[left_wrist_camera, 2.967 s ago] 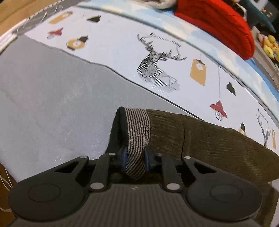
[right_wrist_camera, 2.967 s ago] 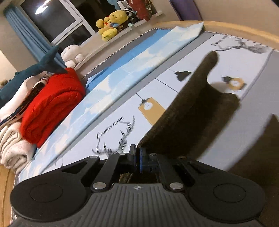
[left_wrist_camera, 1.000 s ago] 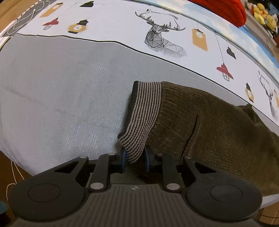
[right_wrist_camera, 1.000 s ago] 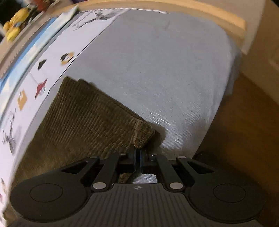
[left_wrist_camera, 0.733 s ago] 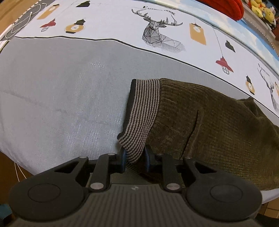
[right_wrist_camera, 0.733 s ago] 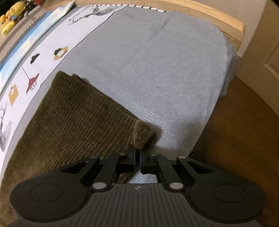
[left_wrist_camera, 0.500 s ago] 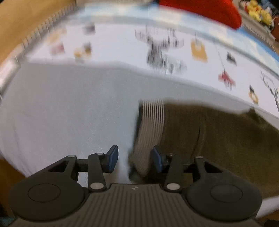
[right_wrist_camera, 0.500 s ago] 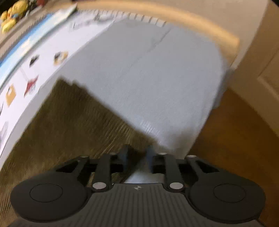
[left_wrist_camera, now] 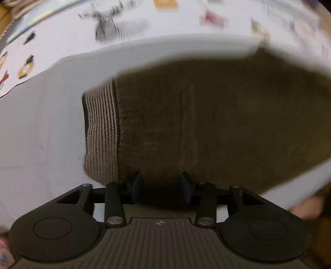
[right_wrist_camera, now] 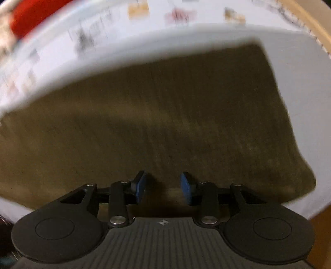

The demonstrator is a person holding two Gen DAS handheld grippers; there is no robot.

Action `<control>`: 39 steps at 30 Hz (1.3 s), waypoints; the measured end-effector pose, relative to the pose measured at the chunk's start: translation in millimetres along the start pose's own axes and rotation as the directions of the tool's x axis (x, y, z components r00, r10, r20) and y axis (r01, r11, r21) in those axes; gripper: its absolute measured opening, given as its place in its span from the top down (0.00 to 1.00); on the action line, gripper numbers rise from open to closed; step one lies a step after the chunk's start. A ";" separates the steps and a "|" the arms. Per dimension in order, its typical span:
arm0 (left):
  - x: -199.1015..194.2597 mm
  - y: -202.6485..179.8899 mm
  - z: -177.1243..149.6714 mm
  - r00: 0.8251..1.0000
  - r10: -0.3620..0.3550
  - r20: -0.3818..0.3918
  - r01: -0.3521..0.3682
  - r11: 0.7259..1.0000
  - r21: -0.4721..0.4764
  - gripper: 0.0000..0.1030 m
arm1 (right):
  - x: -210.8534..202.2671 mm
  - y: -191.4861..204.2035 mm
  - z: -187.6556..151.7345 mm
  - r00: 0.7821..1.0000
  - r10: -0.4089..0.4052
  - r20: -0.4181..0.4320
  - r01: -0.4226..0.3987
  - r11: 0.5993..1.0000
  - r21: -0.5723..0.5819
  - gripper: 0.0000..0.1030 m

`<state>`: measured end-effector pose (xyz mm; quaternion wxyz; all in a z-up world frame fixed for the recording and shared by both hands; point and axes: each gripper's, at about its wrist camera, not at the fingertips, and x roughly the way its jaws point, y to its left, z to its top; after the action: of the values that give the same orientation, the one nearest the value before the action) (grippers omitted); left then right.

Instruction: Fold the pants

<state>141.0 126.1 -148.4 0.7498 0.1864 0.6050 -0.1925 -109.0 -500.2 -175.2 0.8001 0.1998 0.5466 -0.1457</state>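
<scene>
We look almost straight down through both wrist cameras, and both views are smeared by motion. The pants [left_wrist_camera: 217, 124], olive-brown corduroy, lie flat on the grey part of the bed cover [left_wrist_camera: 41, 134], with the striped ribbed waistband [left_wrist_camera: 101, 132] at their left end in the left wrist view and the blunt far end of the fabric toward the right in the right wrist view. Beyond the pants the cover turns white with printed deer and lamp motifs [left_wrist_camera: 115, 27], too blurred to read closely. Our left gripper [left_wrist_camera: 161, 185] hangs over the near edge of the pants just right of the waistband; its blue pads [left_wrist_camera: 134, 184] stand apart with nothing pinched between them. Its jaws have just been opening and then eased in slightly. Our right gripper [right_wrist_camera: 163, 186] hovers over the near edge of the pants further along, its jaws likewise parted and having just been opening, the cloth lying under them but not between the pads. A red bundle [right_wrist_camera: 35, 14] shows at the top left of the right wrist view, and wood-coloured floor [right_wrist_camera: 322, 238] at its lower right corner.
</scene>
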 end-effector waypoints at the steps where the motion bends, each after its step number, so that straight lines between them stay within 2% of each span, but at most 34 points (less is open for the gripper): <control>1: -1.7 -1.6 -0.4 1.000 0.000 0.011 0.000 1.000 0.015 0.56 | -2.0 3.4 0.2 1.000 -0.002 0.008 0.002 1.000 -0.021 0.61; 3: -8.6 -0.9 0.7 0.999 -0.013 0.047 0.013 1.000 -0.006 0.56 | -6.6 4.4 4.8 1.000 0.000 0.028 -0.001 1.000 0.007 0.61; 4: -15.6 -1.7 1.6 0.996 -0.019 0.090 0.019 1.000 -0.006 0.55 | -10.1 5.9 6.3 0.999 0.002 0.044 -0.003 1.000 0.015 0.61; 8: -35.9 -0.5 9.1 0.973 -0.056 0.223 0.067 0.997 -0.043 0.54 | -30.5 29.5 16.9 0.985 0.037 0.171 -0.031 0.999 -0.038 0.61; 9: -33.7 0.6 11.2 0.975 -0.045 0.218 0.057 0.997 -0.050 0.54 | -34.1 36.9 20.8 0.979 0.049 0.200 -0.040 0.998 -0.048 0.61; 11: -13.4 6.3 14.9 0.994 0.040 0.104 -0.033 0.997 -0.066 0.58 | -38.6 48.3 34.2 0.968 0.061 0.243 -0.048 0.997 -0.060 0.61; 12: -3.1 6.9 13.1 0.997 0.064 0.047 -0.062 0.997 -0.056 0.63 | -39.8 57.3 39.9 0.963 0.066 0.262 -0.050 0.996 -0.067 0.61; 13: 1.0 4.4 11.5 0.997 0.069 0.036 -0.068 0.997 -0.029 0.64 | -40.7 67.0 45.9 0.957 0.077 0.279 -0.058 0.995 -0.076 0.61; 14: 0.3 1.0 11.8 0.996 0.073 0.044 -0.073 0.997 -0.016 0.63 | -40.4 73.6 53.1 0.953 0.088 0.290 -0.066 0.994 -0.084 0.61; 16: -1.2 0.8 11.7 0.997 0.064 0.047 -0.063 0.997 -0.036 0.61 | -39.9 90.0 64.8 0.942 0.117 0.316 -0.088 0.991 -0.105 0.72; 18: -0.5 1.5 9.2 0.997 0.061 0.050 -0.060 0.998 -0.035 0.61 | -40.6 110.1 75.6 0.927 0.157 0.341 -0.117 0.984 -0.135 0.93; 23: -2.1 8.0 11.2 0.997 0.052 0.053 -0.049 0.997 -0.054 0.61 | -44.1 171.2 107.7 0.884 0.259 0.390 -0.186 0.959 -0.213 0.94; 26: -4.6 12.2 10.1 0.998 0.044 0.054 -0.041 0.997 -0.060 0.60 | -34.5 213.4 126.9 0.867 0.349 0.356 -0.275 0.930 -0.243 0.91; 30: -2.9 12.4 10.5 0.998 0.040 0.052 -0.036 0.997 -0.067 0.59 | -23.7 277.8 135.0 0.846 0.462 0.268 -0.367 0.868 -0.335 0.91; 34: -1.5 10.8 12.4 0.998 0.039 0.047 -0.036 0.997 -0.071 0.58 | -0.2 339.2 142.2 0.842 0.519 0.148 -0.429 0.809 -0.401 0.91; 35: -1.0 10.6 13.2 0.998 0.039 0.046 -0.036 0.997 -0.071 0.58 | 9.5 353.5 144.2 0.845 0.523 0.113 -0.441 0.800 -0.408 0.88; 37: -0.5 10.6 14.1 0.998 0.038 0.044 -0.035 0.997 -0.070 0.58 | 25.2 373.5 145.8 0.848 0.527 0.056 -0.462 0.786 -0.411 0.76; 39: 0.0 11.1 14.4 0.999 0.033 0.043 -0.030 0.997 -0.072 0.58 | 41.5 393.9 147.6 0.848 0.529 0.006 -0.481 0.775 -0.411 0.58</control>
<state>158.7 128.2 -145.1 0.7721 0.1649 0.5917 -0.1630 204.3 -225.9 -103.1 0.8645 0.1648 0.4412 0.1758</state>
